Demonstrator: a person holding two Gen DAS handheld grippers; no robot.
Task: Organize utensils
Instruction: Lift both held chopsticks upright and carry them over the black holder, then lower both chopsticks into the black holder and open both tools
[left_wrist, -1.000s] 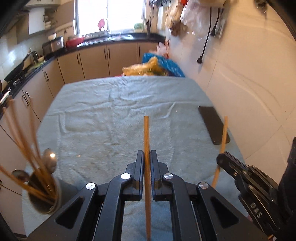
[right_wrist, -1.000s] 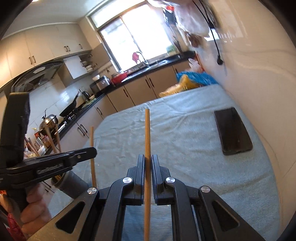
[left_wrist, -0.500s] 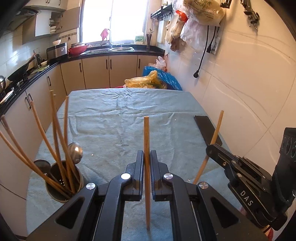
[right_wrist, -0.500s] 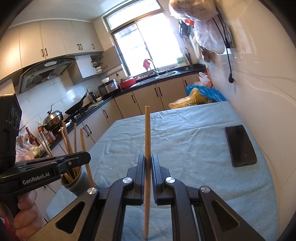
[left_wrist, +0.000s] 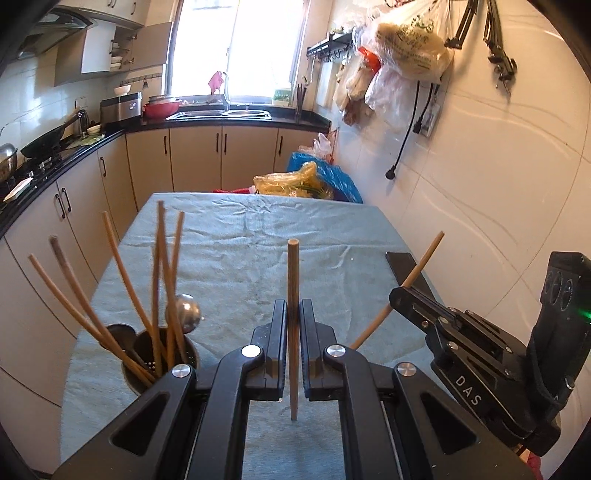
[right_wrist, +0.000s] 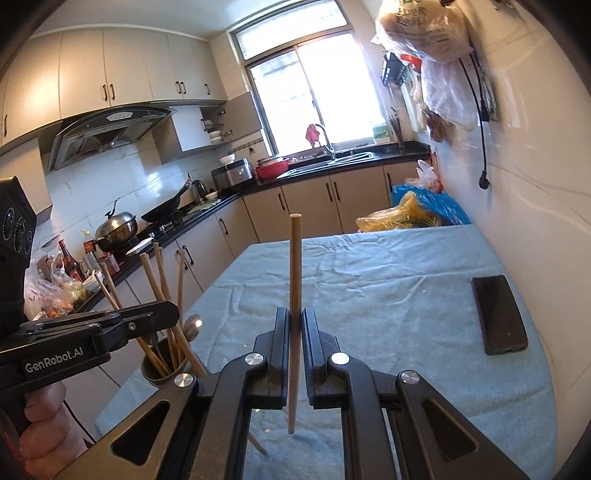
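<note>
My left gripper (left_wrist: 293, 314) is shut on a wooden chopstick (left_wrist: 293, 280) held upright above the table. My right gripper (right_wrist: 294, 325) is shut on a second wooden chopstick (right_wrist: 295, 266), also upright. In the left wrist view the right gripper (left_wrist: 397, 295) is at the right with its chopstick (left_wrist: 413, 273) leaning. A dark metal utensil holder (left_wrist: 162, 354) stands at the table's front left, with several chopsticks (left_wrist: 166, 266) and a metal spoon (left_wrist: 183, 314) in it. It also shows in the right wrist view (right_wrist: 166, 363), behind the left gripper (right_wrist: 170, 310).
The table is covered with a grey-blue cloth (left_wrist: 258, 240). A black phone (right_wrist: 498, 314) lies near the right edge by the white tiled wall. Yellow and blue bags (left_wrist: 310, 181) sit past the far end. Kitchen cabinets and a stove run along the left.
Both grippers have tilted up and drawn back, each still gripping its chopstick. The utensil holder has come further into both views, closer to the left gripper.
</note>
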